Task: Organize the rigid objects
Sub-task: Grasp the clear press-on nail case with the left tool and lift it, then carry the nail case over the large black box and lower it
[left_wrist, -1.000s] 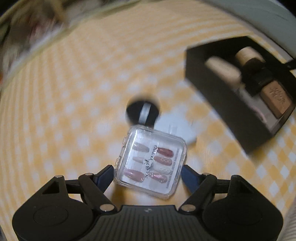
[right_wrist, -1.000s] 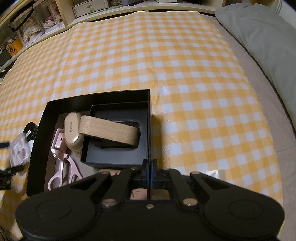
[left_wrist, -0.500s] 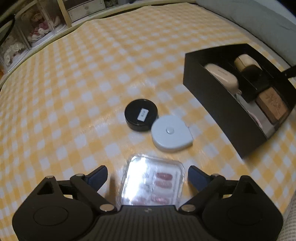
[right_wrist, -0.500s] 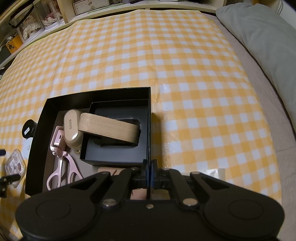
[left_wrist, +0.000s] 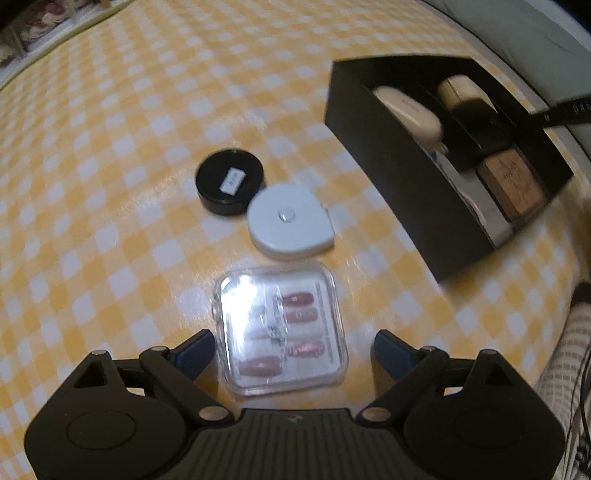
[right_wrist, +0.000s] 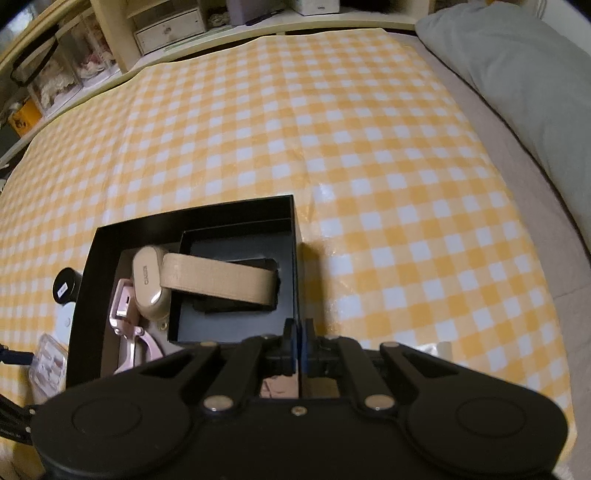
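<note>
A clear case of press-on nails (left_wrist: 282, 328) lies flat on the yellow checked cloth between the open fingers of my left gripper (left_wrist: 293, 349), untouched. Beyond it lie a white tape measure (left_wrist: 290, 227) and a black round tin (left_wrist: 231, 181). A black box (left_wrist: 402, 173) at right holds a cream case (right_wrist: 147, 286), a beige band (right_wrist: 221, 278), a smaller black box (right_wrist: 236, 314) and a pink eyelash curler (right_wrist: 127, 332). My right gripper (right_wrist: 299, 347) is shut on the box's near wall (right_wrist: 297, 291). The nail case also shows at the right wrist view's left edge (right_wrist: 48, 362).
A grey pillow (right_wrist: 517, 85) lies at the right of the cloth. Shelves with storage boxes (right_wrist: 166, 29) stand beyond its far edge. A small clear packet (right_wrist: 439, 347) lies by the right gripper.
My left gripper held the nail case a second ago, then let it go onto the cloth and opened. It has since drawn back slightly. The right gripper stays shut on the box.
</note>
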Available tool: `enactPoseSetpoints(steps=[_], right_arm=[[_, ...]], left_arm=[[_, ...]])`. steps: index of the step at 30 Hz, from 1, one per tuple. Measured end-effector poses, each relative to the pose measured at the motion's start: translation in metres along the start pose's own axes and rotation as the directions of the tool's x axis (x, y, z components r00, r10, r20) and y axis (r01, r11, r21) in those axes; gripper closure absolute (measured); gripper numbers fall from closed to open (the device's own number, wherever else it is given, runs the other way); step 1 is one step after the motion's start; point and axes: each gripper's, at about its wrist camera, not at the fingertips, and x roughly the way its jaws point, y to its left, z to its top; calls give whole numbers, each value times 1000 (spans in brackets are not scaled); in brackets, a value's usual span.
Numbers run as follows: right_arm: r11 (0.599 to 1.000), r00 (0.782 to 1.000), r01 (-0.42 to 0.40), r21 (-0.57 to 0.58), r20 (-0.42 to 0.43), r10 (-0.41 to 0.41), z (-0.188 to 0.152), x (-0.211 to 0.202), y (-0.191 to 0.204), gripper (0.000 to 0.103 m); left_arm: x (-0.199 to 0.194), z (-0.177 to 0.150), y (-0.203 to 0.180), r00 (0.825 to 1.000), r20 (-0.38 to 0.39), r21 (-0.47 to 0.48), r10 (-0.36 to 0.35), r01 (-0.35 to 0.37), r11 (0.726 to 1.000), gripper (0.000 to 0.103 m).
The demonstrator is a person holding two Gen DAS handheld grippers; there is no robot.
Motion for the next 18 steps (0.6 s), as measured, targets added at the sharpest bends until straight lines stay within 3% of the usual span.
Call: enactPoseSetpoints(steps=[6, 13, 18], right_arm=[[1000, 1000, 6, -9, -2, -6, 2, -1, -1, 100], [1000, 1000, 6, -8, -1, -6, 2, 0, -1, 100], [1000, 1000, 6, -9, -1, -6, 2, 0, -1, 100]], left_arm=[[0, 6, 4, 998, 41, -41, 55, -53, 998, 11], [7, 8, 0, 997, 13, -24, 81, -81, 996, 25], [-1, 9, -4, 994, 19, -54, 110, -109, 993, 26]])
